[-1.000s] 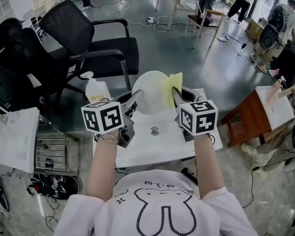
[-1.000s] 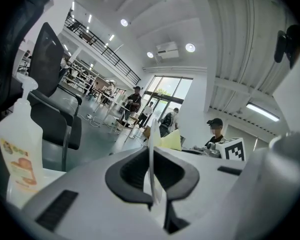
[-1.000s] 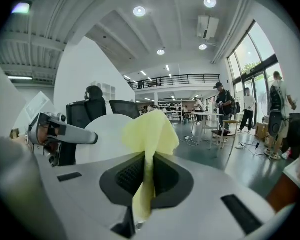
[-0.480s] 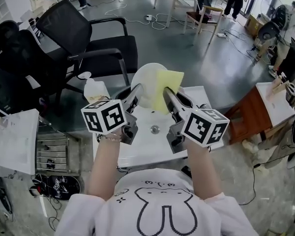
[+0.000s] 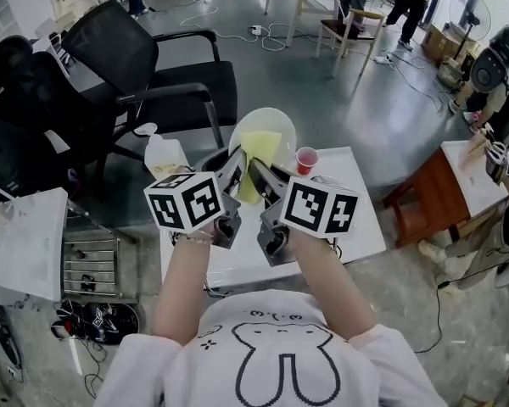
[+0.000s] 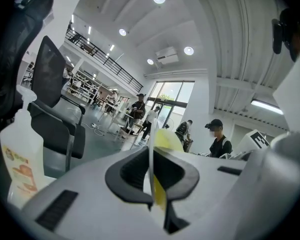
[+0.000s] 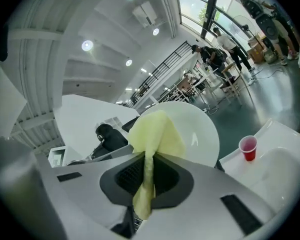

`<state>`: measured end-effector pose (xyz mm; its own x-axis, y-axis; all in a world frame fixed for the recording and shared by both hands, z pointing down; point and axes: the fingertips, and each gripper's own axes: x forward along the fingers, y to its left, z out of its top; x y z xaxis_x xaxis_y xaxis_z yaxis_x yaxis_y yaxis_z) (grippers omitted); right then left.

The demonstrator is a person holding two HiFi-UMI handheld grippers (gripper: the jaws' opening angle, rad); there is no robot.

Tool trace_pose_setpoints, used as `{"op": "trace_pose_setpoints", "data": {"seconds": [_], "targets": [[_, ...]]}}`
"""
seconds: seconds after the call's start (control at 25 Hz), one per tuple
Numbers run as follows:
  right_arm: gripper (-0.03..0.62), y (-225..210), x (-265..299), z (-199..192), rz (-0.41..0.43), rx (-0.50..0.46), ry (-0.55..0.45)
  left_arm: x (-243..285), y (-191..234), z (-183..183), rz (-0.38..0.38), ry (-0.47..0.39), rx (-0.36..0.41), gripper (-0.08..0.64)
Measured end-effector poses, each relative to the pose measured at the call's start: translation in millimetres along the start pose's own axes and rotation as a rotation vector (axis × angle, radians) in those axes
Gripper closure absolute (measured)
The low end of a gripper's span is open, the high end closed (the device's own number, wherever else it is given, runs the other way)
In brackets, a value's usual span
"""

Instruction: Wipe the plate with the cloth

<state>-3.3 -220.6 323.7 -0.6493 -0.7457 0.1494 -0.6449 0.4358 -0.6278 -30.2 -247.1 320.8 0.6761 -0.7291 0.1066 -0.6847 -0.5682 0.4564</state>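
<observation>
**Plate (image 5: 276, 125) upright in one claw, cloth (image 7: 157, 131) on its face**

The plate is held on its edge above the far side of the white counter (image 5: 360, 227), not lying on it. The left claw (image 6: 152, 176) is clamped on the rim. In the left gripper view the thin white edge runs straight between the two jaws, which are pressed together on it. The right claw (image 7: 147, 176) is clamped on the yellow cloth. A bunched strip of it passes between the jaws, and the free part spreads upward against the plate's face. In the right gripper view the cloth covers the left part of the face, and the right part is bare and white.

I judge that the wiping itself is the step in hand, and that it is not finished. The next move asks the right claw to slide the cloth across the bare part of the face with light pressure. Meanwhile the left claw must hold the rim firm, so that the plate does not turn or slip. The back side may need a wipe as well.

As for containers, a small red cup (image 5: 306, 159) stands on the counter just to the right of the plate; I cannot tell if something is inside. A white bottle (image 5: 165, 155) stands near the left claw, and its content is not visible.
</observation>
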Motion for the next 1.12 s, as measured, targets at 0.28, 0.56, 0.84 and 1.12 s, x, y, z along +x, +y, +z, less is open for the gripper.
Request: {"op": "trace_pose_setpoints", "data": {"seconds": [0.28,0.56,0.84,1.12], "targets": [[0.555,-8,8,-21,-0.030,-0.116,0.106,-1,3,-1,0.017,0.010,0.002,0.535],[0.555,-25,3,-32,-0.089,-0.265,0.177,-2,4,-3,0.017,0.024,0.015,0.535],[0.555,-61,-7,-25,-0.200,-0.327,0.194,-3,4,-5,0.004,0.031,0.005,0.535],[0.555,-88,-14,-1,-0.290,-0.347,0.169,-7,4,-4,-0.005,0.032,0.000,0.534]]}}
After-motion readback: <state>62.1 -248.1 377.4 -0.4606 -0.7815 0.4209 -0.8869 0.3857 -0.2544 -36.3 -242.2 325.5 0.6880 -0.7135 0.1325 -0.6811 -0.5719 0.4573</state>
